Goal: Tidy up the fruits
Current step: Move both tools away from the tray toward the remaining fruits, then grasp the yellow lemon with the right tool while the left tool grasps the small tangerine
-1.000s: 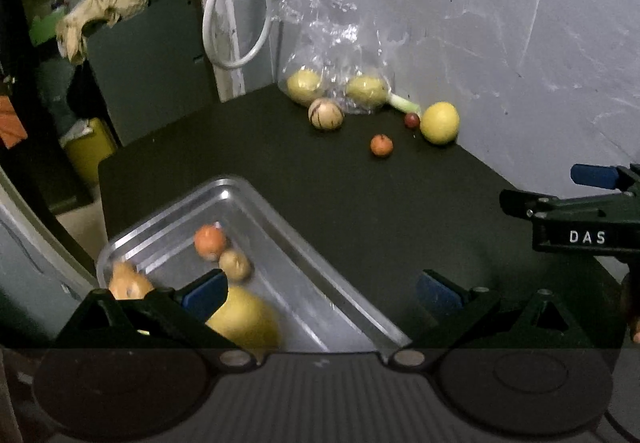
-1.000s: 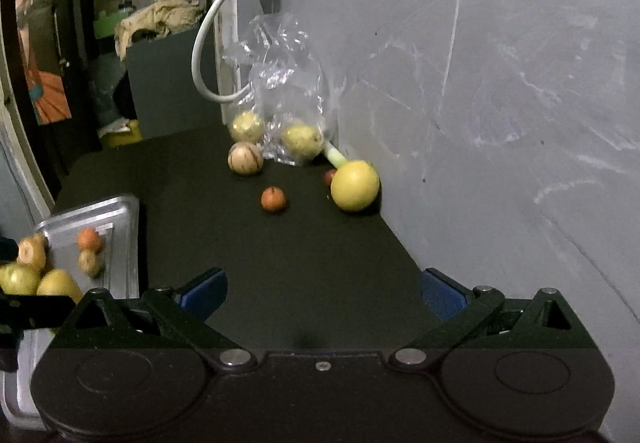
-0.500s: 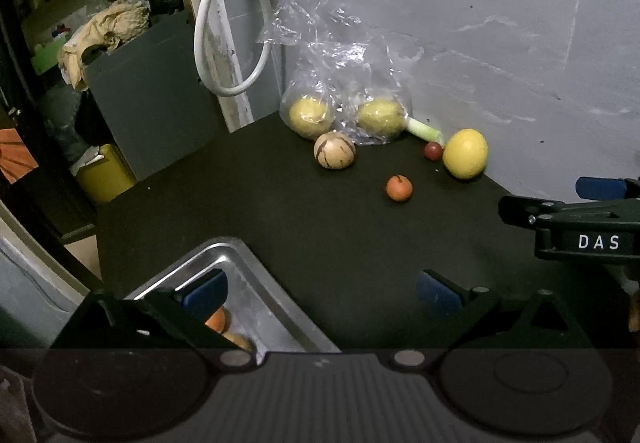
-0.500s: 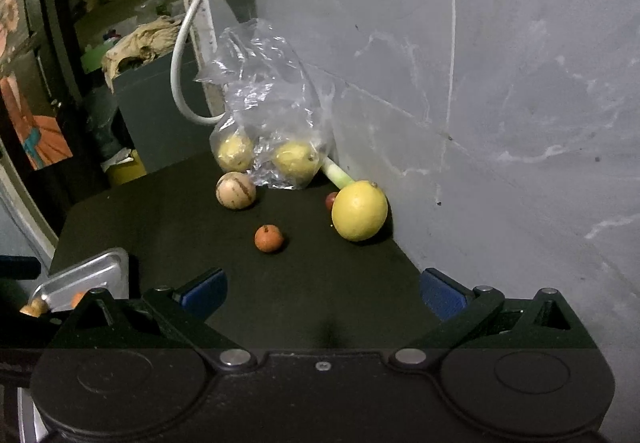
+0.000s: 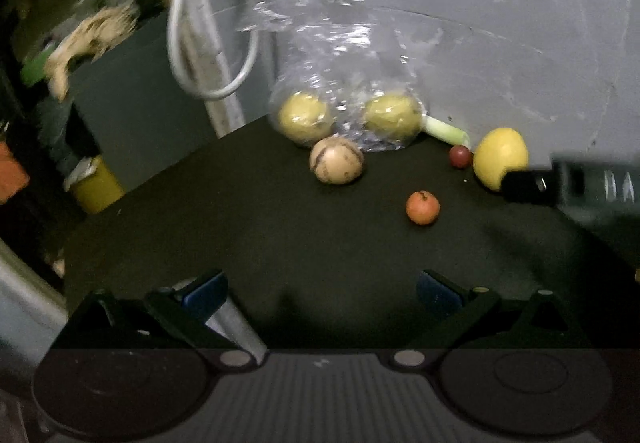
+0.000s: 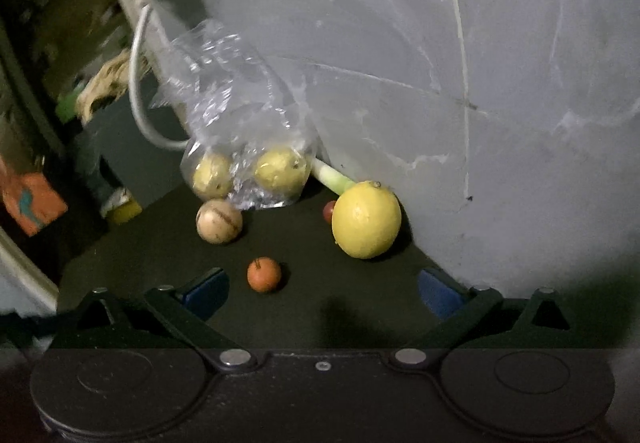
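Note:
Loose fruit lies on the dark table by the grey wall: a big yellow lemon (image 6: 366,219), a small orange fruit (image 6: 264,274), a pale striped round fruit (image 6: 219,221) and a small dark red fruit (image 6: 329,211). A clear plastic bag (image 6: 240,147) holds two yellow fruits. My right gripper (image 6: 322,293) is open, close in front of the lemon and orange fruit, holding nothing. In the left wrist view the same lemon (image 5: 498,157), orange fruit (image 5: 423,207) and striped fruit (image 5: 337,160) lie farther off. My left gripper (image 5: 320,289) is open and empty. Only a corner of the metal tray (image 5: 234,323) shows.
A green stalk (image 6: 334,179) leans at the wall behind the lemon. A white hose loop (image 5: 208,31) hangs at the back left. Beyond the table's left edge stand a dark box (image 5: 136,107) and a yellow container (image 5: 98,183). The right gripper's body (image 5: 572,183) crosses the left view.
Both grippers have moved forward toward the fruit by the wall. The tray with its fruit has slid almost out of both views. Both stay open.

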